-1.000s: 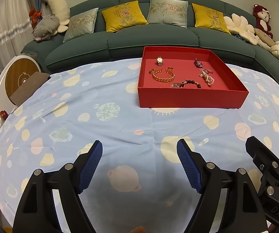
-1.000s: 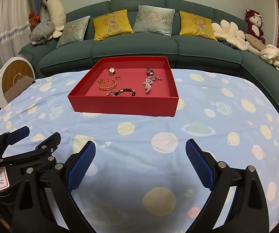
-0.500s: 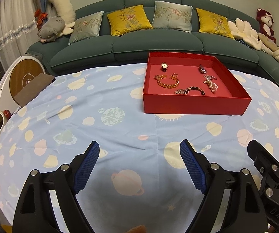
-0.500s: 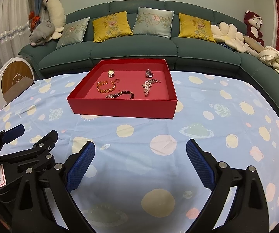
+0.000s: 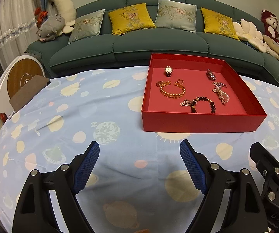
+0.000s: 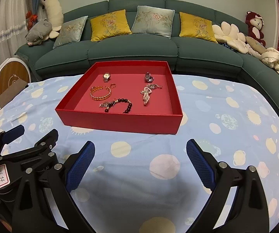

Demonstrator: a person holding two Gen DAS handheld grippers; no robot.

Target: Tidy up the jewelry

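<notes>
A shallow red tray point(image 5: 197, 122) point(image 6: 120, 121) sits on the blue patterned cloth. It holds a pale-faced watch point(image 5: 168, 70) point(image 6: 106, 77), a dark watch point(image 5: 210, 74) point(image 6: 148, 77), a gold chain bracelet point(image 5: 171, 92) point(image 6: 100, 94), a small ring point(image 6: 113, 85), a dark bead bracelet point(image 5: 203, 104) point(image 6: 120, 105) and a pearl piece point(image 5: 222, 93) point(image 6: 147, 93). My left gripper point(image 5: 139, 165) and right gripper point(image 6: 140, 165) are both open and empty, side by side over the cloth in front of the tray.
A green sofa point(image 6: 131, 52) with cushions and plush toys runs behind the table. A round white and wood device point(image 5: 23, 77) and a brown card stand at the left edge. The blue cloth point(image 6: 226, 116) lies around the tray.
Both grippers have drawn back and risen a little, so the tray sits lower and fuller in both views. Both stay open and empty.
</notes>
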